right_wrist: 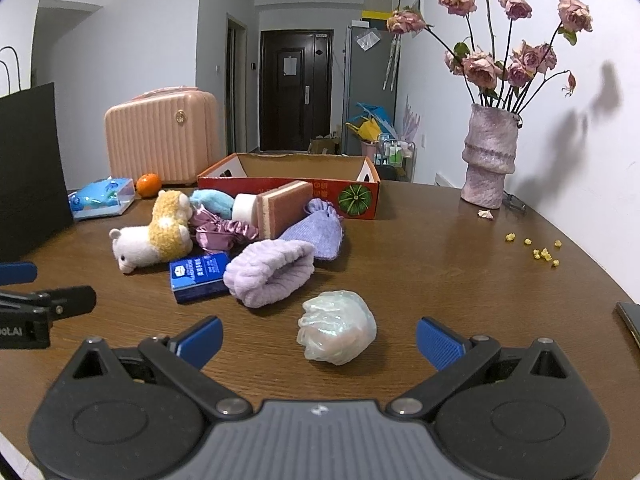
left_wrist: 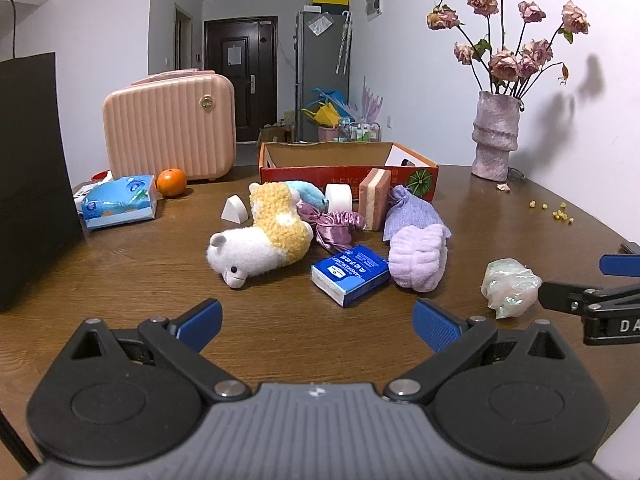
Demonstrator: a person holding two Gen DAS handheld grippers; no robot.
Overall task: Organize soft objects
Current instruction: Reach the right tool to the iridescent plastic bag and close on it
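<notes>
- A pile of soft things lies mid-table: a white-and-yellow plush alpaca on its side, a fluffy lilac rolled towel, a lavender knitted drawstring pouch, and a mauve satin scrunchie.
- A blue tissue packet lies touching the towel.
- A crumpled iridescent plastic wad sits apart, near the right gripper, between its spread fingers, untouched.
- The left gripper hovers with fingers wide apart, holding nothing.
- An open red cardboard box stands behind the pile on the brown wooden table.
- A pink ribbed case stands further left.
</notes>
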